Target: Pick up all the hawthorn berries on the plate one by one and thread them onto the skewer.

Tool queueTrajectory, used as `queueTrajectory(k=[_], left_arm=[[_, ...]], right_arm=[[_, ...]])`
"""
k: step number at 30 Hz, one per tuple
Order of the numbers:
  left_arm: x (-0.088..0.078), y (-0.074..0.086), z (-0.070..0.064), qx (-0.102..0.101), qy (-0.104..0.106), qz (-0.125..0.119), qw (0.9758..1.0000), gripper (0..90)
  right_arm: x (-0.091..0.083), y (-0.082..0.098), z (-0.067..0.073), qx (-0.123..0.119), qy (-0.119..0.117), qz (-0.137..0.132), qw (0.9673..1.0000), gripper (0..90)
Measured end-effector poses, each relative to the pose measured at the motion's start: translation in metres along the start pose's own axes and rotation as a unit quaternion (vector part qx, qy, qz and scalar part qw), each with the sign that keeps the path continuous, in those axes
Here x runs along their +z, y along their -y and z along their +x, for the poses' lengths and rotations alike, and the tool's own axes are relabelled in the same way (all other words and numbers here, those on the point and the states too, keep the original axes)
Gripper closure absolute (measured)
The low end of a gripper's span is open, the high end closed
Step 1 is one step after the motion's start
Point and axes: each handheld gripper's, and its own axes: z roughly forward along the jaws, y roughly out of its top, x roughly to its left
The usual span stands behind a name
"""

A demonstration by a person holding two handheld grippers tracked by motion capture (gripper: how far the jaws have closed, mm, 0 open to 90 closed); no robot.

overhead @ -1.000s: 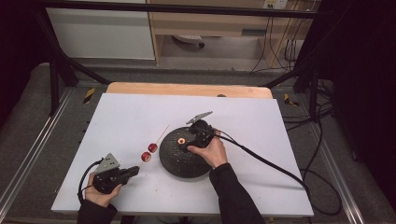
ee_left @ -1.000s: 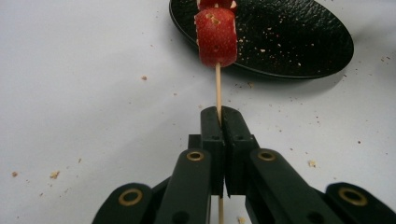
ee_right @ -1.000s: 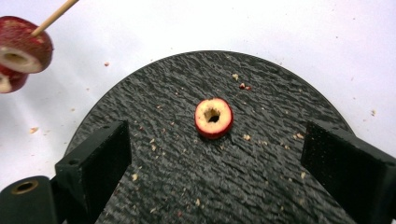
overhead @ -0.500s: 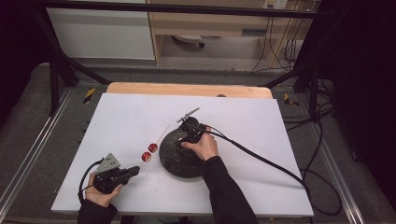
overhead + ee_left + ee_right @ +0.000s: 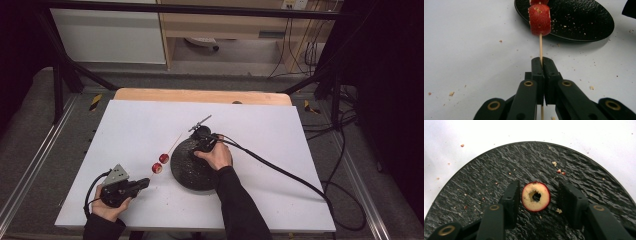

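- The left tongs (image 5: 541, 62) are clamped together on a thin wooden skewer (image 5: 540, 48), which runs out from between the jaws toward the plate.
- In the left gripper view a red fruit slice (image 5: 539, 20) sits threaded on the skewer just short of the plate's near rim, and the lower edge of a second slice (image 5: 539, 2) shows beyond it at the top of the picture.
- In the high view the left tongs (image 5: 142, 182) lie low over the white desk (image 5: 130, 125) near its front left corner, with the two threaded slices (image 5: 160, 163) between them and the plate.
- The black textured plate (image 5: 486, 170) rests on the desk near its middle; pale crumbs are scattered over it and over the desk around it.
- A loose slice (image 5: 536, 196), red-skinned with pale flesh and a hole through its centre, lies flat on the plate.
- The right tongs (image 5: 537, 195) stand over the plate with this slice between their jaws; the jaws have just been closing in, yet a gap shows on each side of the slice, narrower on the left in that view, so the pads are not pressing it.
- In the high view the right hand (image 5: 216, 156) holds its gripper over the far side of the plate, its cable trailing away to the right across the desk.
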Motion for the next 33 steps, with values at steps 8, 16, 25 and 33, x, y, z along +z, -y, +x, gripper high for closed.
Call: queueTrajectory(k=[8, 16, 25, 33], left_arm=[[0.000, 0.000, 0.000, -0.001, 0.000, 0.001, 1.0000, 88.2], [0.000, 0.000, 0.000, 0.000, 0.000, 0.001, 1.0000, 88.2], [0.000, 0.000, -0.001, 0.001, 0.000, 0.000, 1.0000, 88.2], [0.000, 0.000, -0.001, 0.000, 0.000, -0.001, 1.0000, 88.2]], right_arm=[[0.001, 0.000, 0.000, -0.001, -0.010, 0.001, 0.9999, 61.7], [0.001, 0.000, -0.002, 0.002, -0.014, 0.009, 0.9999, 62.1], [0.001, -0.001, -0.002, 0.011, -0.016, 0.011, 0.9997, 62.8], [-0.012, -0.002, 0.001, 0.016, -0.015, -0.007, 0.9997, 63.2]])
